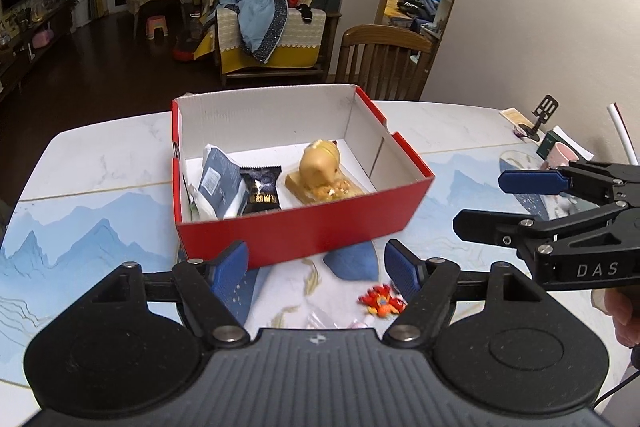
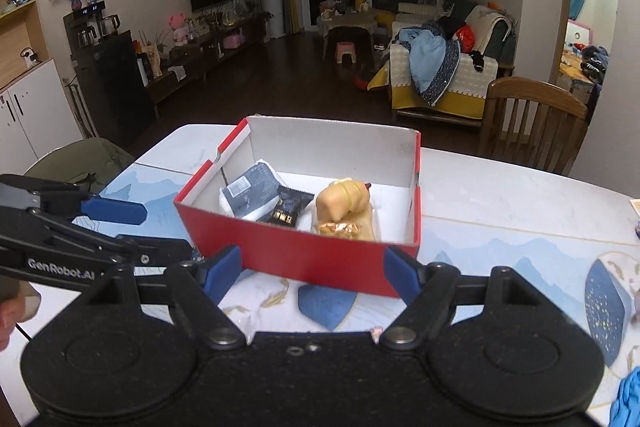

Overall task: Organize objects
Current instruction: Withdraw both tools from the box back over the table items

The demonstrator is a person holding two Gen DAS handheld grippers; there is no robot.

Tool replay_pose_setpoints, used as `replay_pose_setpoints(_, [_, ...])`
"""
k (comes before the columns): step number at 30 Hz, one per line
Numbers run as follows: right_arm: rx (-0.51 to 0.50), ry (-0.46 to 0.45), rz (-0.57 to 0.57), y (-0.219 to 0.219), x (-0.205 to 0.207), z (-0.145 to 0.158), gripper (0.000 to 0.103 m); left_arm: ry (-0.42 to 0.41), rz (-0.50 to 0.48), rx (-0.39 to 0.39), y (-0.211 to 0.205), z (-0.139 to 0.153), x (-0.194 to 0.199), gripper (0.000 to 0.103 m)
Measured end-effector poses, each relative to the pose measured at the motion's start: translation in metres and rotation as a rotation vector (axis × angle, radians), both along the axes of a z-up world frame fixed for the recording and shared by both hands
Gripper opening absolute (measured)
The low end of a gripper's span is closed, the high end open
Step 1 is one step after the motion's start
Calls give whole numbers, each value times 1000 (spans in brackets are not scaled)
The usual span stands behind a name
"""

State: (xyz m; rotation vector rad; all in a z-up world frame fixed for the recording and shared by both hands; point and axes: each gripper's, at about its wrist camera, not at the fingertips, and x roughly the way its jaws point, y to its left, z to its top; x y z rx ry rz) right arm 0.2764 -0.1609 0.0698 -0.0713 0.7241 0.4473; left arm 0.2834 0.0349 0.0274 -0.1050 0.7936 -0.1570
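Sitting near the middle of the table (image 1: 100,163), the red box (image 1: 304,227) stands open with its white inside showing, and we see three things on its floor: a grey-blue packet (image 1: 218,183) leaning at the left, a black snack sachet (image 1: 260,189) touching it, and a yellow animal figurine (image 1: 322,163) on a golden base to the right, apart from the far wall. Just in front of the box, on the blue-and-white tablecloth, we find a small red-and-orange toy (image 1: 382,301) lying close to our left gripper (image 1: 316,265), whose blue pads stand wide apart with nothing between them. Our right gripper (image 2: 314,267) is likewise spread wide and empty, its pads framing the box's near wall without touching it. Each gripper shows at the edge of the other's view. Beyond the table we see a wooden chair (image 2: 532,119) and a sofa (image 2: 444,83) piled with clothes.
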Motion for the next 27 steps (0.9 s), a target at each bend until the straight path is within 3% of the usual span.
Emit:
replay_pose_setpoints(4, [4, -1, -25, -4, -17, -10, 81, 12, 3, -27, 3, -6, -17, 75])
replay_pose_setpoints(16, [-1, 67, -54, -10, -56, -58, 87, 35, -8, 34, -3, -40, -48, 75])
replay_pose_setpoints(19, [-6, 79, -51, -9, -63, -70, 91, 57, -13, 38, -4, -52, -52, 83])
replay_pose_setpoints(24, [-22, 101, -16, -6, -70, -87, 98, 89, -35, 62, -7, -73, -52, 86])
replay_pose_setpoints(27, [-43, 106, 6, -4, -73, -95, 101, 99, -56, 76, -8, -84, -52, 96])
